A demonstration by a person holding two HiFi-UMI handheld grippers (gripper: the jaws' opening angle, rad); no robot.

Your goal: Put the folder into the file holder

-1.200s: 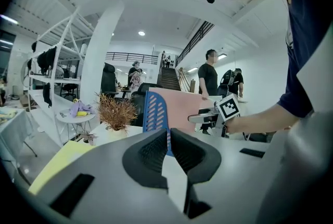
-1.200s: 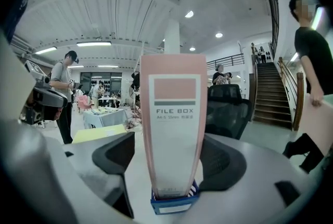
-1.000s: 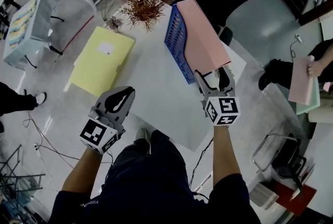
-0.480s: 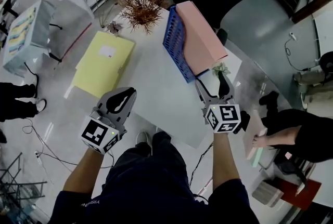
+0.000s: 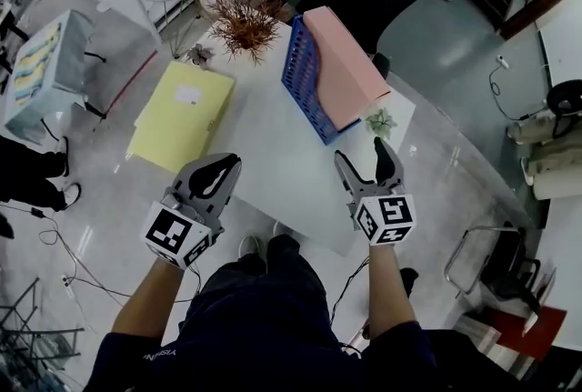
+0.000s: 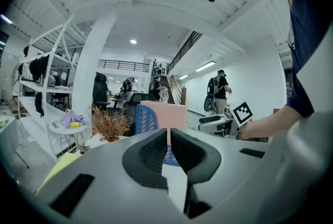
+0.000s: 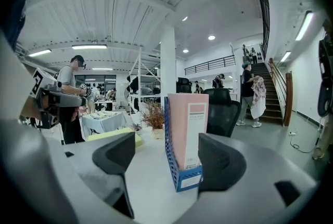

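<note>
Pink folder (image 5: 341, 72) upright in blue holder (image 5: 305, 85) by far right edge of desk (image 5: 264, 154), long axis along holder, narrow labelled end toward right tool (image 5: 361, 154). Right tool's jaws spread wide, nothing between. Left tool (image 5: 218, 167) by near left edge, jaws pressed together, empty. Bare desk between tools and holder. Yellow folder (image 5: 182, 113) flat, overhanging left edge.

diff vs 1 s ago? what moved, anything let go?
The right gripper pulled back toward the person, off the near end of the pink folder where its jaws were a second ago. They now stand apart and empty. Unchanged: the pink folder stands in the blue file holder, the left gripper is shut and empty, and the yellow folder lies flat.
</note>
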